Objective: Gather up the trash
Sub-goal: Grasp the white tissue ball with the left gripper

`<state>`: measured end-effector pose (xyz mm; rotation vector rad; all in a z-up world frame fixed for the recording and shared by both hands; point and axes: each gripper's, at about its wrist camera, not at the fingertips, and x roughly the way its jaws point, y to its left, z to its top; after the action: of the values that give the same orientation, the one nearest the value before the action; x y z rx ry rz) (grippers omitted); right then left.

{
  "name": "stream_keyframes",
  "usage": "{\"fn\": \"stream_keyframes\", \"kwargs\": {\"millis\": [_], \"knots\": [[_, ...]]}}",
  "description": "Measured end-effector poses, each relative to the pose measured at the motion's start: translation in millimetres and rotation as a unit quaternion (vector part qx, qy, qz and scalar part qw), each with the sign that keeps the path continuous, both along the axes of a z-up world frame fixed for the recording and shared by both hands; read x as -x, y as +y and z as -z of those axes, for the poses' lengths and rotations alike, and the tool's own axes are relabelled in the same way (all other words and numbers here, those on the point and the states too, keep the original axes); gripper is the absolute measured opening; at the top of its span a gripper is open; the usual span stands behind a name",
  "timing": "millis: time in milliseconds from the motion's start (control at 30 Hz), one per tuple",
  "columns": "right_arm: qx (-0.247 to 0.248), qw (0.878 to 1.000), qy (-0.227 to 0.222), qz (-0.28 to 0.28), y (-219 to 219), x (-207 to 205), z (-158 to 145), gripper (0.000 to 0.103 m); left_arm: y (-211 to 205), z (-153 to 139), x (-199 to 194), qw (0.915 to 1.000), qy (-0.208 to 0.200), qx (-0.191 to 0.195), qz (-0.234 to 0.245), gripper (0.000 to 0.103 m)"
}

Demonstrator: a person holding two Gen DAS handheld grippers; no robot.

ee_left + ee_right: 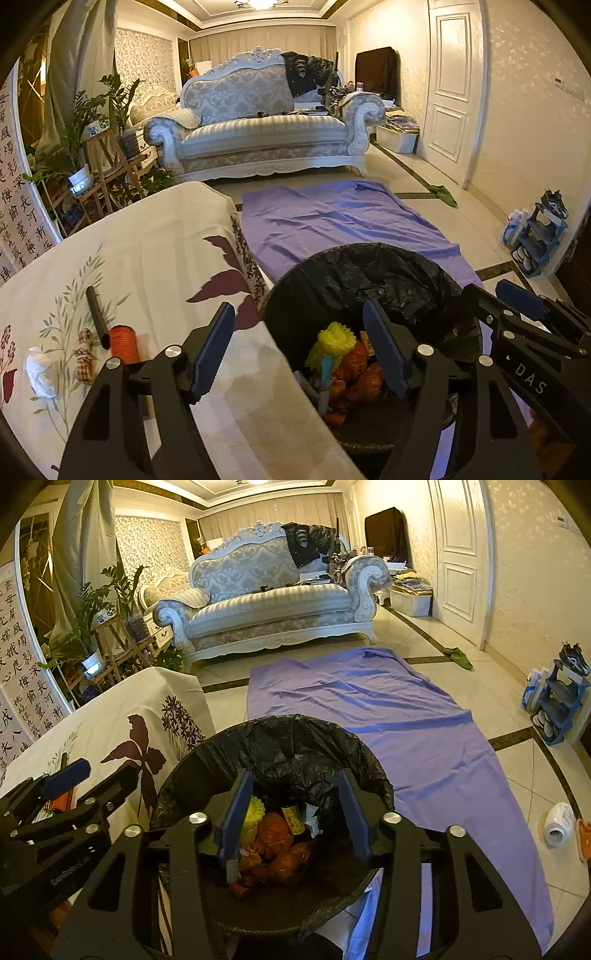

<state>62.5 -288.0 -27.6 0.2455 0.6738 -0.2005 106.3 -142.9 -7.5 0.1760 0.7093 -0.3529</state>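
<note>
You had the job well under way but not finished, as far as these views showed. The black-lined trash bin [273, 775] already held a load: a yellow knobbly piece [253, 816], orange wrappers [284, 853] and a small dark bottle with a yellow label [291, 819] lay in its bottom. Your right tool [291, 812] hung directly over the bin's mouth with its jaws spread and nothing between them, which I judge to be the pose of a drop just made. Your left tool [299, 347] was likewise released and empty, straddling the edge between the bin and the floral-clothed worktop [147, 258]. Still to collect on that worktop, at about nine o'clock from the left tool, were a crumpled white tissue [40, 373], a small checked wrapper [85, 354], an orange ribbed spool-like item [123, 343] and a dark tube [96, 314], all clustered close together. On the floor at about three o'clock from the bin, past the purple sheet [388, 709], a white plastic bottle [559, 823] lay on its side next to something orange at the frame edge [583, 838]; whether those counted as trash I could only guess.
</note>
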Motion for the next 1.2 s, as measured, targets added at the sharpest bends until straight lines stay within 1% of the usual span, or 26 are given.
{"fn": "stream_keyframes", "kwargs": {"millis": [100, 267, 367, 567, 767, 867, 967, 1067, 1200], "knots": [[0.000, 1.000, 0.000, -0.002, 1.4, -0.5, 0.0, 0.051, 5.8, -3.6, 0.4, 1.0000, -0.004, -0.002, -0.006, 0.071], [0.000, 1.000, -0.002, -0.013, 16.0, -2.4, -4.6, 0.054, 24.8, -7.5, 0.1, 0.9996, -0.005, 0.000, -0.028, 0.073], [0.000, 1.000, -0.003, -0.022, 28.2, -4.2, -7.7, 0.056, 44.2, -9.8, 2.2, 0.9990, -0.004, 0.004, -0.044, 0.073], [0.001, 0.999, 0.000, -0.054, 60.4, -11.7, -10.3, 0.056, 83.2, -12.8, 6.1, 0.9970, -0.015, -0.011, -0.075, 0.073], [0.002, 0.996, 0.003, -0.093, 99.7, -23.1, -14.6, 0.056, 129.9, -12.0, 2.1, 0.9914, -0.015, -0.021, -0.129, 0.073], [0.006, 0.994, 0.003, -0.112, 116.6, -27.7, -17.3, 0.056, 156.8, -10.7, -1.7, 0.9869, -0.013, -0.024, -0.159, 0.073], [0.008, 0.991, 0.003, -0.134, 138.3, -33.1, -19.7, 0.056, 176.6, -7.4, -4.9, 0.9833, -0.008, -0.025, -0.180, 0.073], [0.010, 0.989, 0.004, -0.149, 153.5, -36.2, -20.9, 0.056, 196.6, -1.2, -11.5, 0.9799, 0.008, -0.021, -0.198, 0.073], [0.014, 0.985, 0.008, -0.173, 176.6, -40.7, -22.1, 0.057, 205.9, 6.8, -18.1, 0.9798, 0.032, -0.014, -0.197, 0.073]]}}
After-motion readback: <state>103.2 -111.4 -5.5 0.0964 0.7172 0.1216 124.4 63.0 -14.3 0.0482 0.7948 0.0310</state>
